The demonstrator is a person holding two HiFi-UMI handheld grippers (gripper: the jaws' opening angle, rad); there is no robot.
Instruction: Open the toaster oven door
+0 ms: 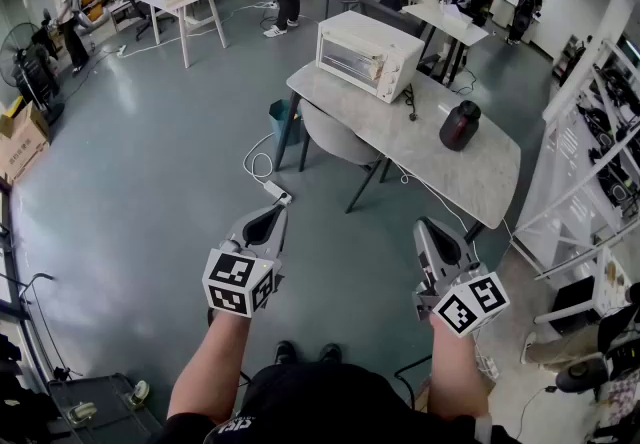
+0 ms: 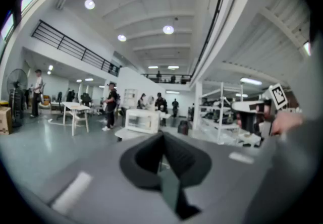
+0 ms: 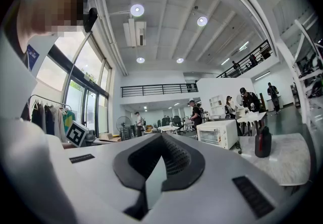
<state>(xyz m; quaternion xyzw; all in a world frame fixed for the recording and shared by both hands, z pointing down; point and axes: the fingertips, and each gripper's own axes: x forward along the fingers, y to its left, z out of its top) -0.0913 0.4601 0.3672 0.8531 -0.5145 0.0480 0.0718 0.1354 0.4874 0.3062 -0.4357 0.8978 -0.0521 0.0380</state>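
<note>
A white toaster oven (image 1: 366, 55) with its glass door closed stands at the far left end of a pale marble-topped table (image 1: 470, 177). It also shows small and distant as the toaster oven (image 2: 142, 120) in the left gripper view and as the toaster oven (image 3: 218, 134) in the right gripper view. Both grippers are held well short of the table, over the floor. My left gripper (image 1: 275, 215) is shut with nothing in it. My right gripper (image 1: 425, 228) is shut and empty too. Neither touches anything.
A dark jug (image 1: 460, 125) stands on the table right of the oven, and a grey chair (image 1: 337, 144) is tucked under its near side. A blue bin (image 1: 282, 119) and a power strip (image 1: 277, 194) lie on the floor. White racks (image 1: 590, 172) stand right; several people work behind.
</note>
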